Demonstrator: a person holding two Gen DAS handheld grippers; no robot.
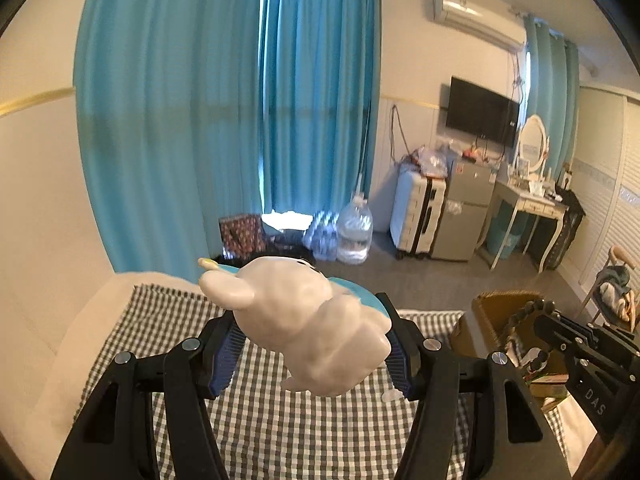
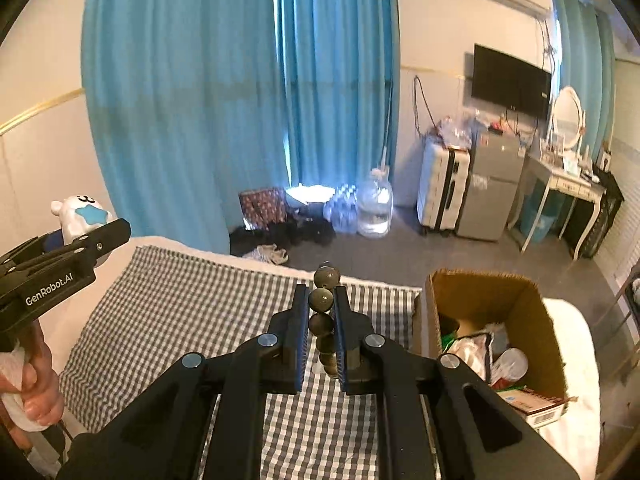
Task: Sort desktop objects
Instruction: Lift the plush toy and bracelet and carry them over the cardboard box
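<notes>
My left gripper [image 1: 310, 334] is shut on a white bear figurine [image 1: 308, 320] with a blue patch, held above the checkered cloth [image 1: 168, 320]. The figurine also shows in the right wrist view [image 2: 82, 216], at the far left in the left gripper [image 2: 86, 236]. My right gripper [image 2: 321, 320] is shut on a string of dark round beads [image 2: 323, 316], held above the cloth [image 2: 192, 308]. In the left wrist view the beads [image 1: 520, 316] hang in the right gripper [image 1: 536, 320] over the cardboard box [image 1: 492, 308].
An open cardboard box [image 2: 532, 312] with packets and small items inside stands at the right end of the cloth-covered table. Beyond the table edge are blue curtains [image 2: 224, 92], water bottles [image 2: 374, 206], a suitcase [image 2: 442, 188] and a small fridge [image 2: 490, 188].
</notes>
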